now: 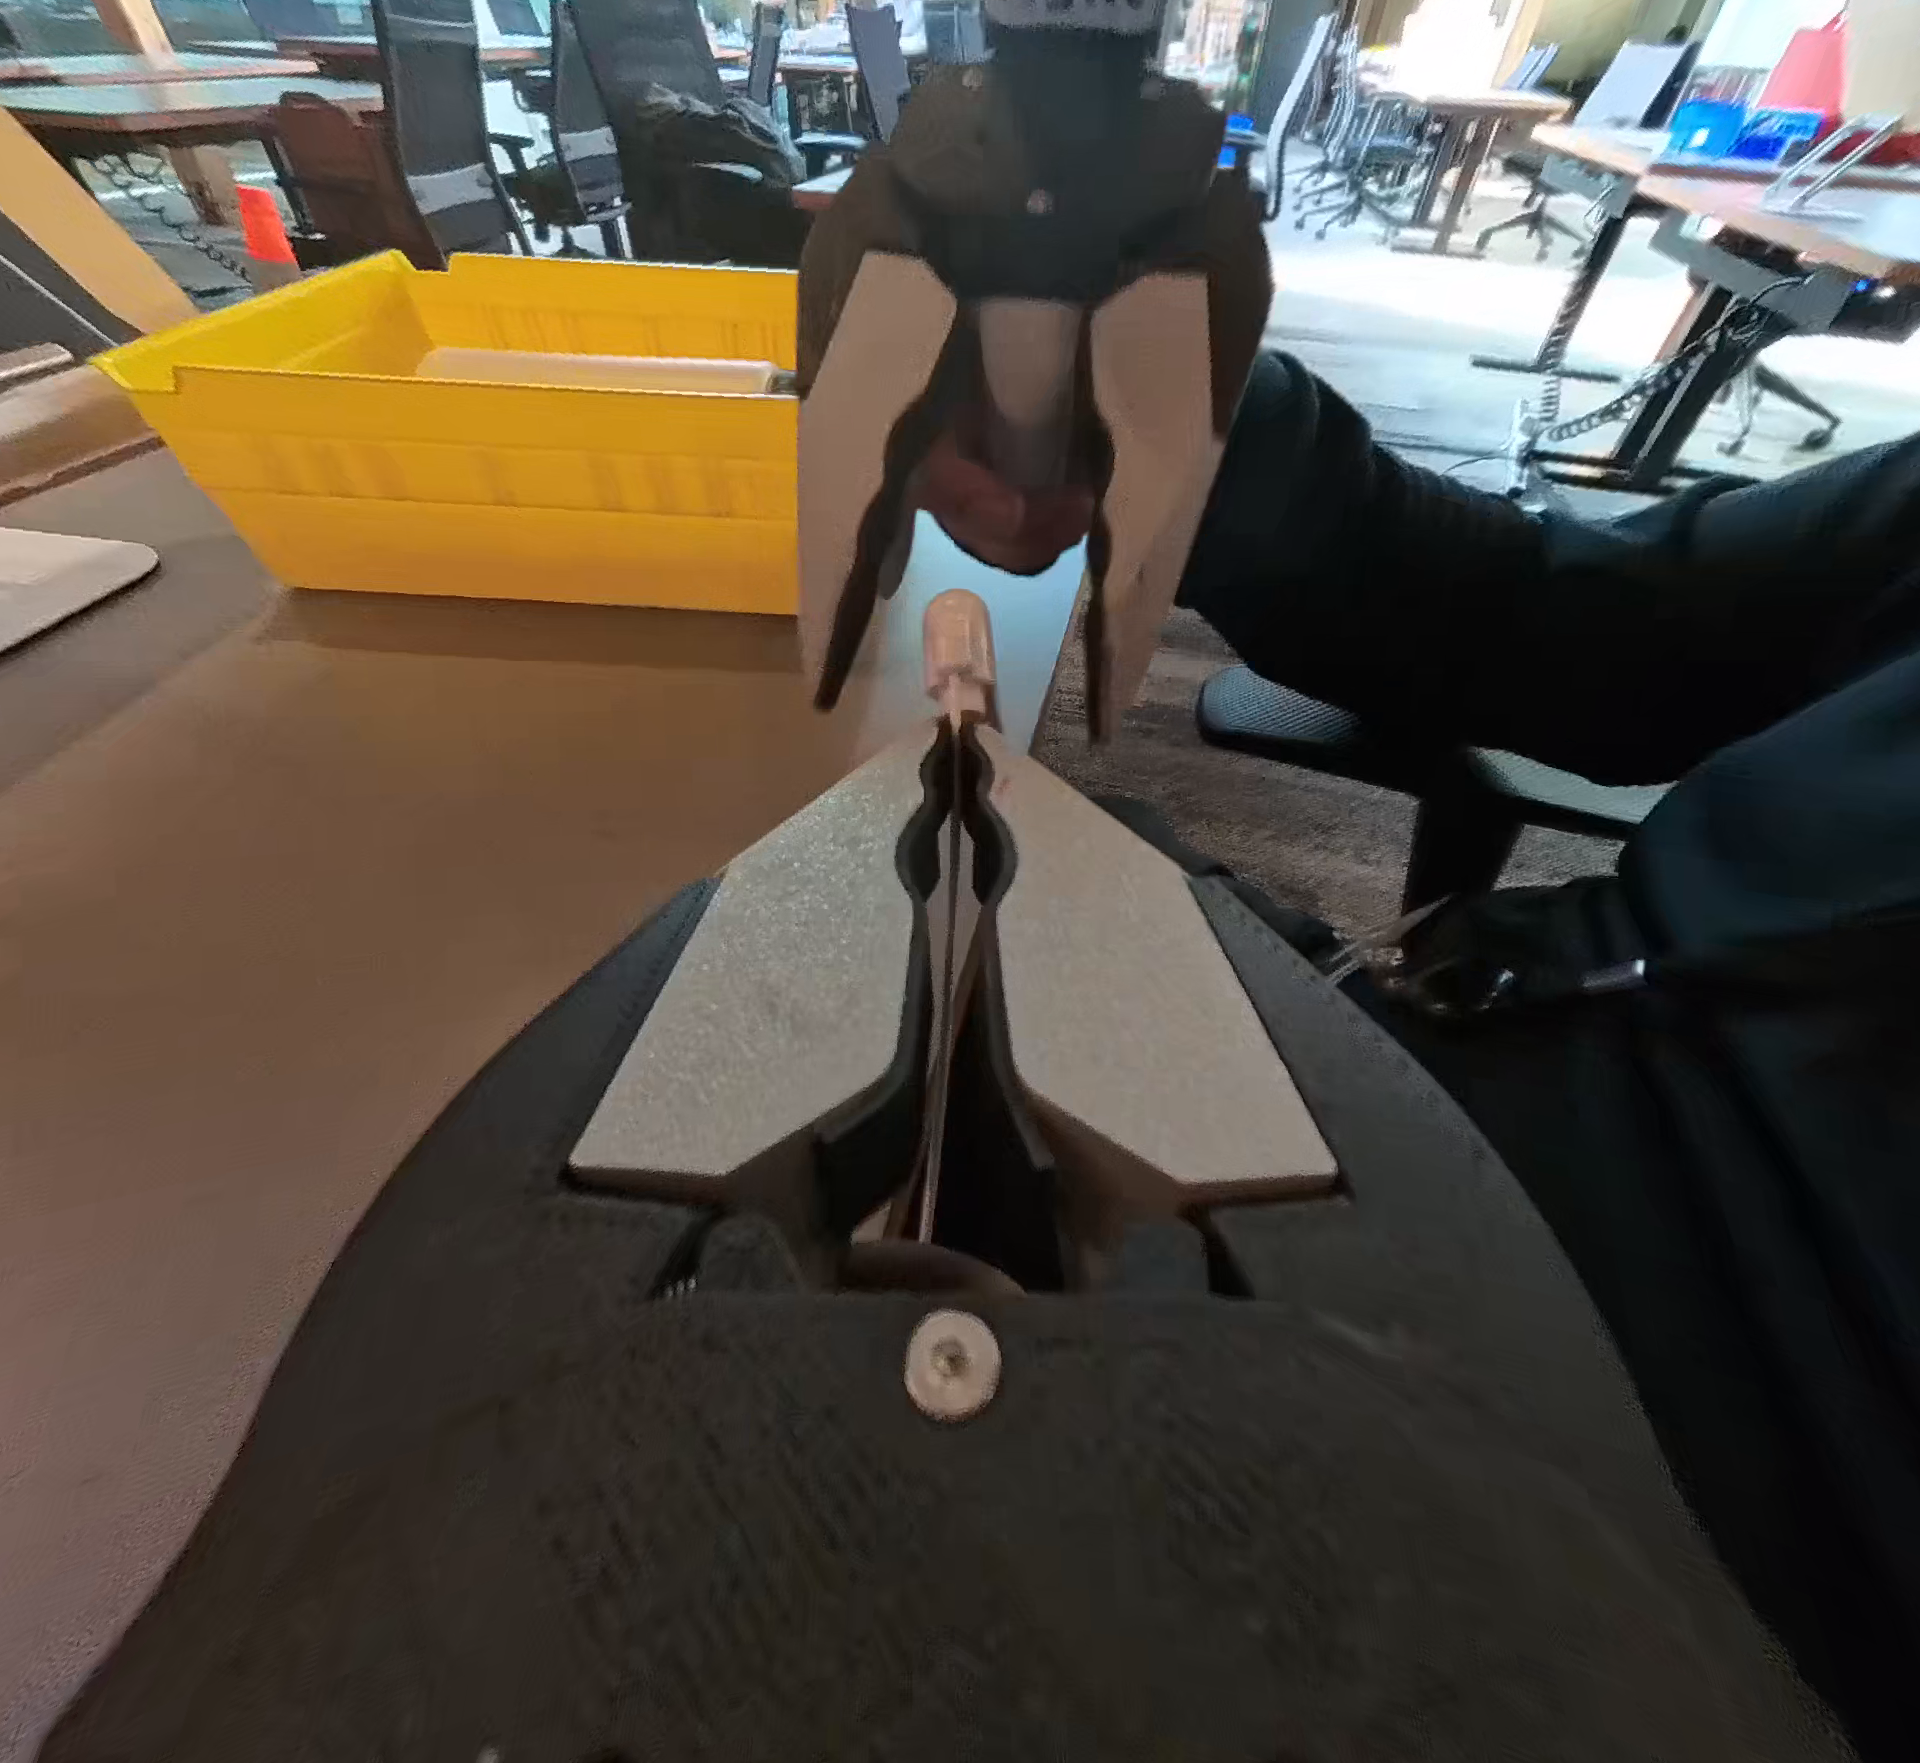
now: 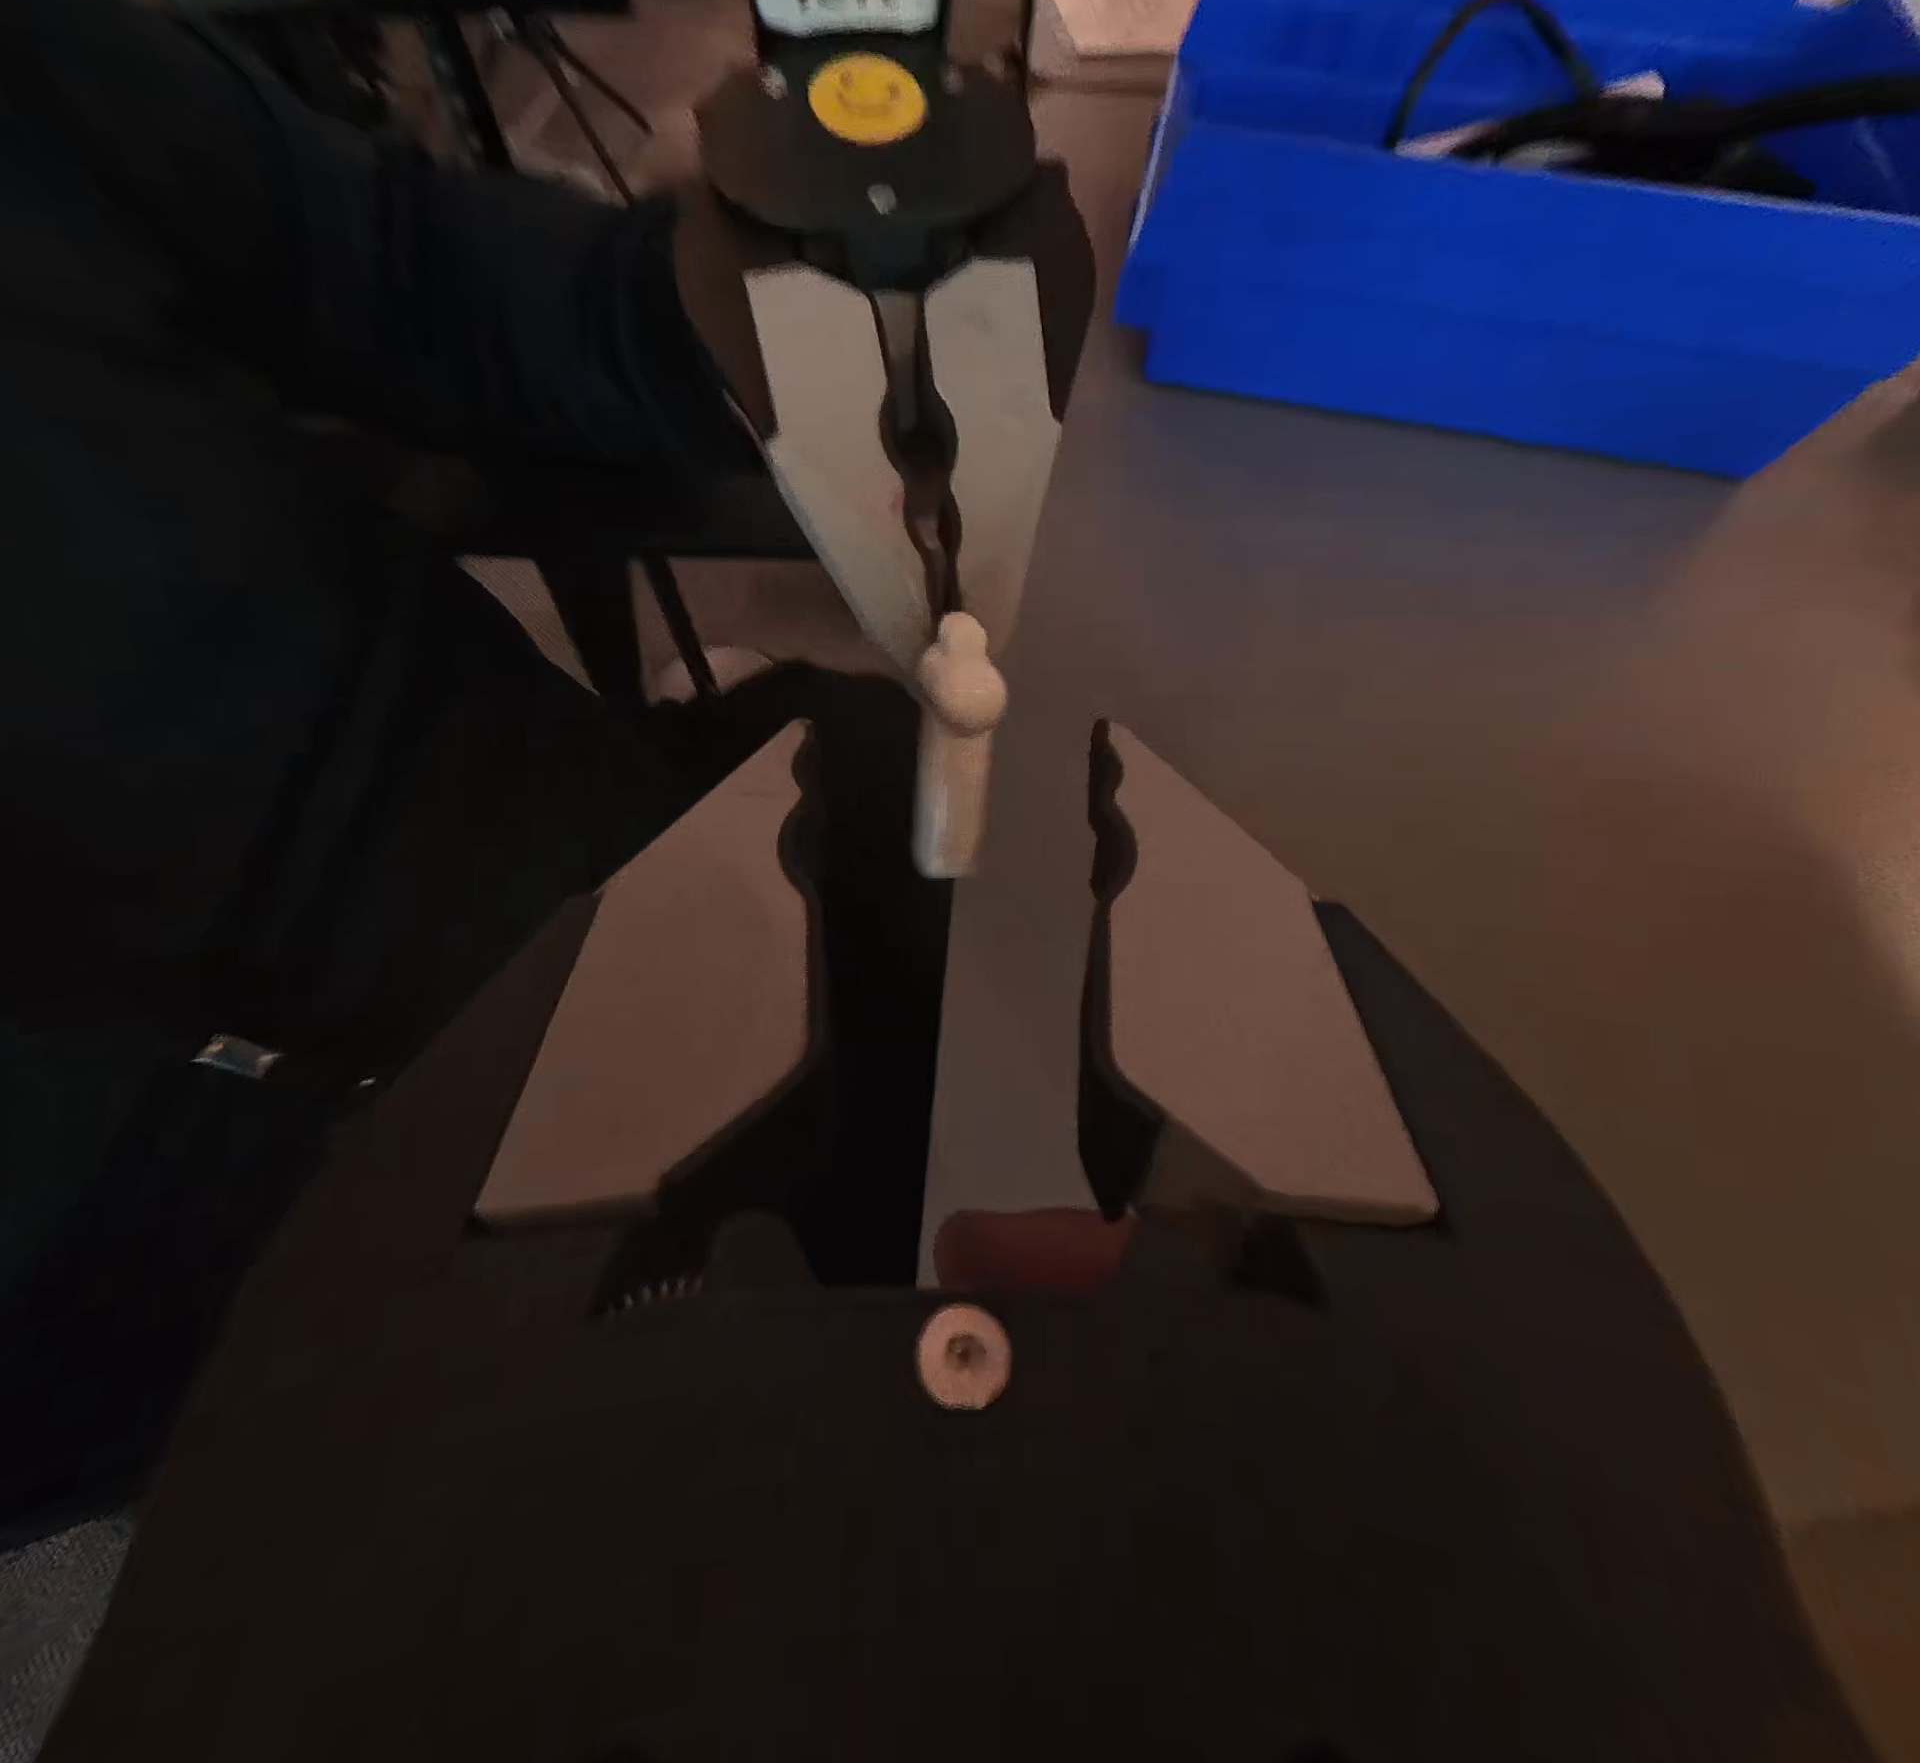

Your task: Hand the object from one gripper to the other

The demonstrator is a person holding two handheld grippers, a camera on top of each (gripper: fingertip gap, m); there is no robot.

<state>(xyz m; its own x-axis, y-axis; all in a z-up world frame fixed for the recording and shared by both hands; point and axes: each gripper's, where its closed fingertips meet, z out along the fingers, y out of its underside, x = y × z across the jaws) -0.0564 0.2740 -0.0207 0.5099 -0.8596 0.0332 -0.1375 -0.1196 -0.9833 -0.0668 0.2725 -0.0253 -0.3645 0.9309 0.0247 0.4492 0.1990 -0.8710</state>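
**Left tongs pinching the little peg, right tongs spread wide around it**

Nearest the left wrist camera, the left gripper (image 1: 954, 737) has its tongs squeezed together, and they're clamped on the thin end of a small pale wooden peg (image 1: 961, 648). The peg pokes forward past the fingertips, up in the air over the near edge of the brown table (image 1: 364, 882), not resting on anything.

Just beyond that, the right gripper (image 1: 961, 711) faces it head-on with its tongs apart, one on each side of the peg, not touching it as far as I can tell. In the right wrist view the peg (image 2: 956, 747) sits in the gap between the fingers (image 2: 1184, 986), a bit blurry.

Farther back on the table there's a yellow bin (image 1: 468, 466) with a pale roll-shaped thing inside. The right wrist view shows a blue bin (image 2: 1455, 300) with black cables in it, toward the table's far edge.
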